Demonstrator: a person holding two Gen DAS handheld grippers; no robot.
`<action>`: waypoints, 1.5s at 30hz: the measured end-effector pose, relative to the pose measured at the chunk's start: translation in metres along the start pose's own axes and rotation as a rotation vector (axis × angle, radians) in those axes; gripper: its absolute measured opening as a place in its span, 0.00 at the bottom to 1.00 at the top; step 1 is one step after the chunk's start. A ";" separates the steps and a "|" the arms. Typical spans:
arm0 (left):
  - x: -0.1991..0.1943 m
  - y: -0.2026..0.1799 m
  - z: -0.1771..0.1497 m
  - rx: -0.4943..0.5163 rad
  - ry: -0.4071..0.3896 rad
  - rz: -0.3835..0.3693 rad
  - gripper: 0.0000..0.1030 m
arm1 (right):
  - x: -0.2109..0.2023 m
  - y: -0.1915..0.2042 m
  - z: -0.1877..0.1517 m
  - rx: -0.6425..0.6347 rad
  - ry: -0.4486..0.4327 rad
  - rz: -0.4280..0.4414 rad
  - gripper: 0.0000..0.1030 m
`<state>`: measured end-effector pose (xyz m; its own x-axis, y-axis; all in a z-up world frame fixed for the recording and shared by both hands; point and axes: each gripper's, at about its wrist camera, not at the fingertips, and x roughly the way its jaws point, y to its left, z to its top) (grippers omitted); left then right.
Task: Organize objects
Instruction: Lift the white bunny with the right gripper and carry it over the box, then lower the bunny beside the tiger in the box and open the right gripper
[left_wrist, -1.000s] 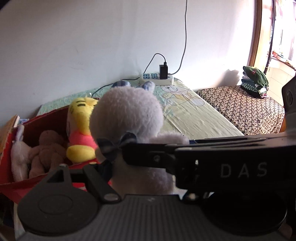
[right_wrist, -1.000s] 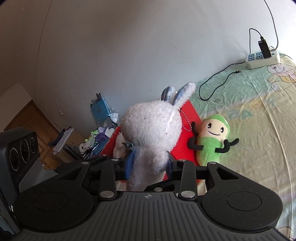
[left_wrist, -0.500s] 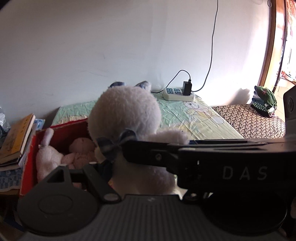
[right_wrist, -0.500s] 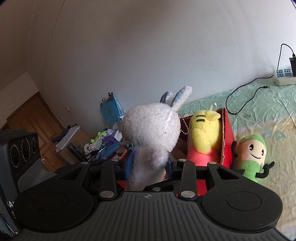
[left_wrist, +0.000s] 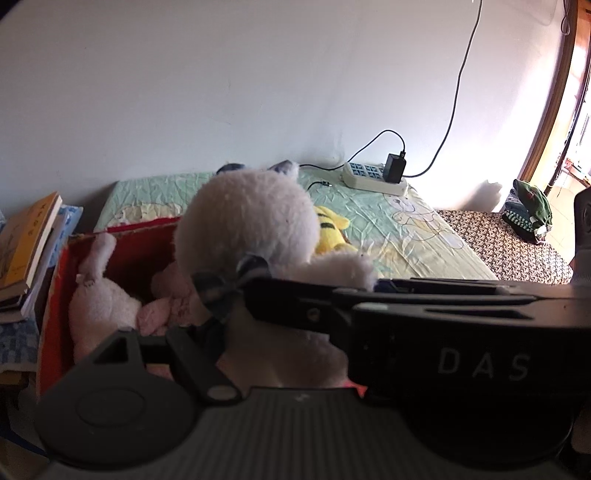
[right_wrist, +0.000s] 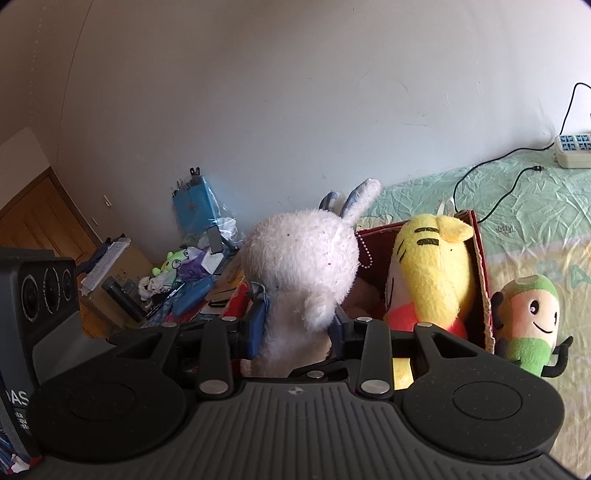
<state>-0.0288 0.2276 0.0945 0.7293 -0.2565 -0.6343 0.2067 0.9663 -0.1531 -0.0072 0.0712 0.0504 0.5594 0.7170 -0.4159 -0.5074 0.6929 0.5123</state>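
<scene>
White plush rabbit (right_wrist: 303, 266) clamped by both grippers, left (left_wrist: 280, 332) and right (right_wrist: 297, 325), above red box (right_wrist: 480, 273)

Both wrist cameras look forward and slightly down, close behind the white plush rabbit (left_wrist: 251, 229), sharing the red box (right_wrist: 480, 266), bed (left_wrist: 417, 236) and wall.

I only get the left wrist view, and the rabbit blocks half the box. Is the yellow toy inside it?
Observer: Yes. The yellow toy stands upright inside the red box, against its wall.
Operator: Anything outside that wall?
Observer: A green doll sits on the bed beside it.
Operator: Does the right tool grip the rabbit?
Observer: Yes. Its blue pads press the body from both sides.
</scene>
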 end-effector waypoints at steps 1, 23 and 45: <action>0.003 0.003 0.001 -0.002 0.005 -0.004 0.68 | 0.003 -0.001 0.001 0.001 0.005 -0.005 0.38; 0.071 0.031 0.003 -0.035 0.156 -0.059 0.68 | 0.055 -0.038 0.000 0.100 0.154 -0.126 0.42; 0.065 0.017 -0.003 0.005 0.143 -0.054 0.79 | 0.025 -0.030 0.009 0.068 -0.012 -0.103 0.38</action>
<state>0.0199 0.2274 0.0481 0.6164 -0.3028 -0.7269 0.2466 0.9509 -0.1870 0.0281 0.0676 0.0314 0.6139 0.6412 -0.4604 -0.4017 0.7559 0.5170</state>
